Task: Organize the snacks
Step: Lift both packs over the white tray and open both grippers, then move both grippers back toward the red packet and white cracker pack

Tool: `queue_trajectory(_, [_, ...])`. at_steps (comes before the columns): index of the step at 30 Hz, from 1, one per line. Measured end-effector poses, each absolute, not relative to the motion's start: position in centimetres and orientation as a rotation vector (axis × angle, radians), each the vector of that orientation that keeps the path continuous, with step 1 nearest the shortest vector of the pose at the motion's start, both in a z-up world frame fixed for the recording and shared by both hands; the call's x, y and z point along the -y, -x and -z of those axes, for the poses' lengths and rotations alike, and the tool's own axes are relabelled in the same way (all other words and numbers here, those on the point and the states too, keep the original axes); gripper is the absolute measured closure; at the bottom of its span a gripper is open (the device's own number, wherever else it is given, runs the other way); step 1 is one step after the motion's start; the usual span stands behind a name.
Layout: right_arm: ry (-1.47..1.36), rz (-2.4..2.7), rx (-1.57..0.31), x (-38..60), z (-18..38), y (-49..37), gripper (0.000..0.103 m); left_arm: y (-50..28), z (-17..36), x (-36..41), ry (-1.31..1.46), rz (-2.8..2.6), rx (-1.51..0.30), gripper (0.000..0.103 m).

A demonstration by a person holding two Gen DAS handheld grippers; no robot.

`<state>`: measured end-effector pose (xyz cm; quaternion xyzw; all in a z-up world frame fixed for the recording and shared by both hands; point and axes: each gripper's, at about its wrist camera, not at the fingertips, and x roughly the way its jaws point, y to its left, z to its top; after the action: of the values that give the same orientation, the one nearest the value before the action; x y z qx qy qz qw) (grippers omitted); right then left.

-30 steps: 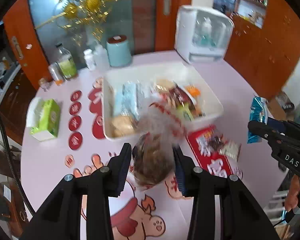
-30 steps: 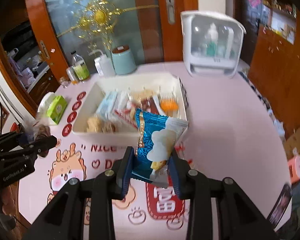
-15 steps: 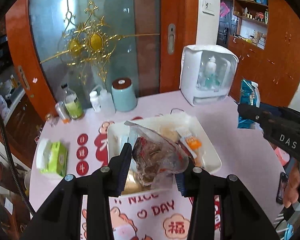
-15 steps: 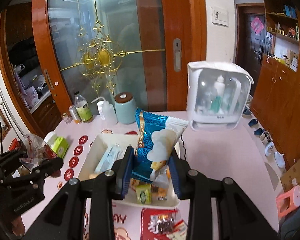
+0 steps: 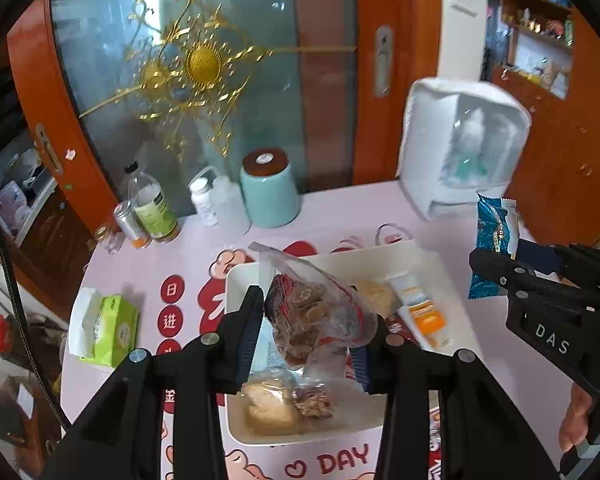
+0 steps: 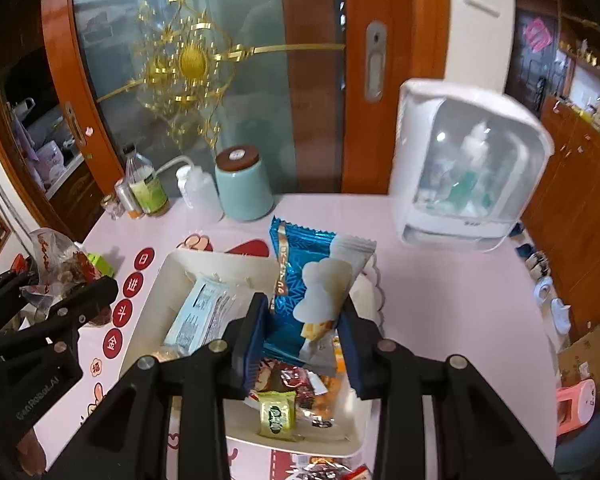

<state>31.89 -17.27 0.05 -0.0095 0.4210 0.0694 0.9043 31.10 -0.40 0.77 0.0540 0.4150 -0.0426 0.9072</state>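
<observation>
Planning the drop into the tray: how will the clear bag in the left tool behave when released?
The clear bag looks thin and crinkled, so probably floppy. Its brown pieces bulge low; it likely slumps rather than rolls. The left tool pinches only its middle, so it may sag.

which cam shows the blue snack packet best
The right wrist view: the blue snack packet sits central and face-on between the right gripper fingers, printed front readable. The left wrist view shows the packet only small at the right edge, side-on, partly behind that gripper's black body.
</observation>
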Motion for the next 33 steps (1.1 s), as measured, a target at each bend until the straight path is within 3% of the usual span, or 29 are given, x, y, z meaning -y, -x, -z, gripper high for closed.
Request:
queue_trajectory(2, [0.018,-0.158,-0.905,16.8,1.0,-32.8,0.066,-31.8,0.2,0.3,-0.133,0.039,-0.879,0.046])
queue_trajectory(3, [0.014,-0.17,-0.919,16.6,1.4,-33.1,0.065,-32.0,0.4,0.3,-0.141,0.025,-0.885,0.019])
queue_trajectory(4, [0.012,-0.179,-0.928,16.5,1.7,-33.3,0.065,-32.0,0.7,0.2,-0.148,0.016,-0.886,0.007])
queue_trajectory(9, [0.004,-0.199,-0.946,16.2,2.5,-33.2,0.056,-31.4,1.5,0.0,-0.176,0.014,-0.888,0.007])
queue_trajectory(33, [0.002,-0.099,-0.941,18.4,0.0,-25.4,0.056,-25.4,0.3,-0.5,-0.206,0.109,-0.894,0.007])
